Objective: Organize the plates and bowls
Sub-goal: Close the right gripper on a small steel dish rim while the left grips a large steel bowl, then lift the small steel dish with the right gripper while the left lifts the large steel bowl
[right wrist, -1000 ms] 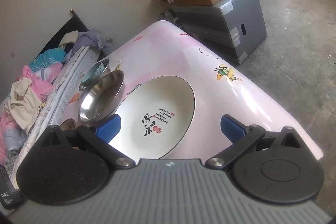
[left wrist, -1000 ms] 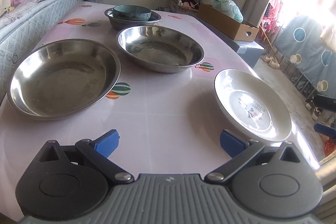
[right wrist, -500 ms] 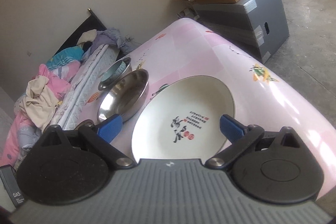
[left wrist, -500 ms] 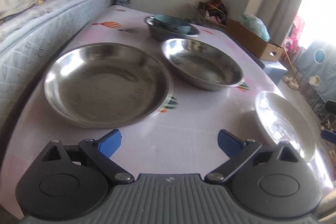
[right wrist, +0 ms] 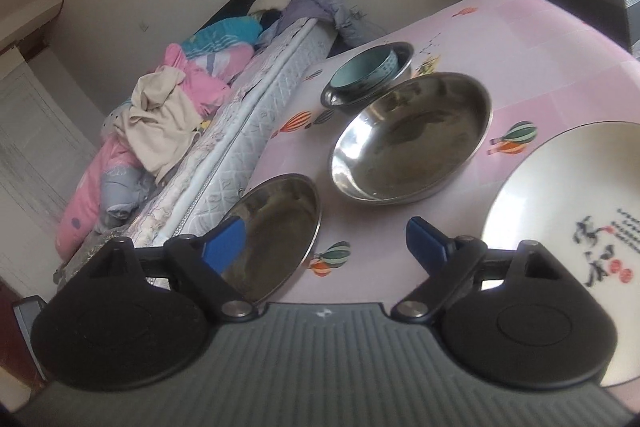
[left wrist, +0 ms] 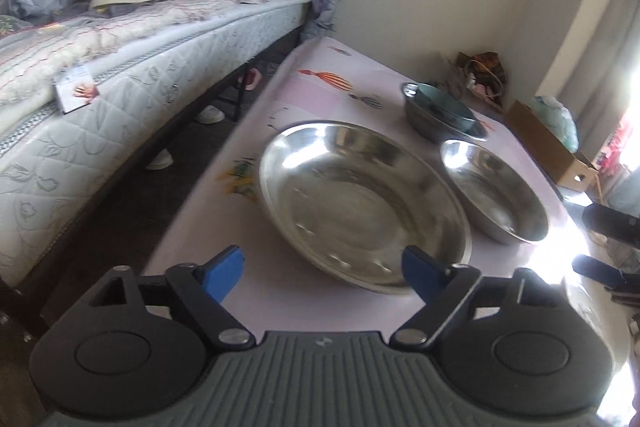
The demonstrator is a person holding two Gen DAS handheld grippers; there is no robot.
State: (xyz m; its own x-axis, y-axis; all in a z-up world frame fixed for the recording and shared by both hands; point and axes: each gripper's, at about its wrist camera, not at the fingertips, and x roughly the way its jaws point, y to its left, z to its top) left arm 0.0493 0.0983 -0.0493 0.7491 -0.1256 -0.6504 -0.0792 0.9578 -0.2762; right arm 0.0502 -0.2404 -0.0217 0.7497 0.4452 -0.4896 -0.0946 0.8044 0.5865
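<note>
While both grippers close empty, 2 steel plates sit apart.

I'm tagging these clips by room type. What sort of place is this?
Most likely a bedroom used as living space: a bed piled with clothes runs along the wall, and a table with a pink balloon-print cover stands right beside it, holding metal bowls.

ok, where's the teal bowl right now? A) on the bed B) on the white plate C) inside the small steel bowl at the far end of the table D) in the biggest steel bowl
C: the teal bowl sits nested inside the small steel bowl, beyond the two wider steel bowls, in both views.
</note>
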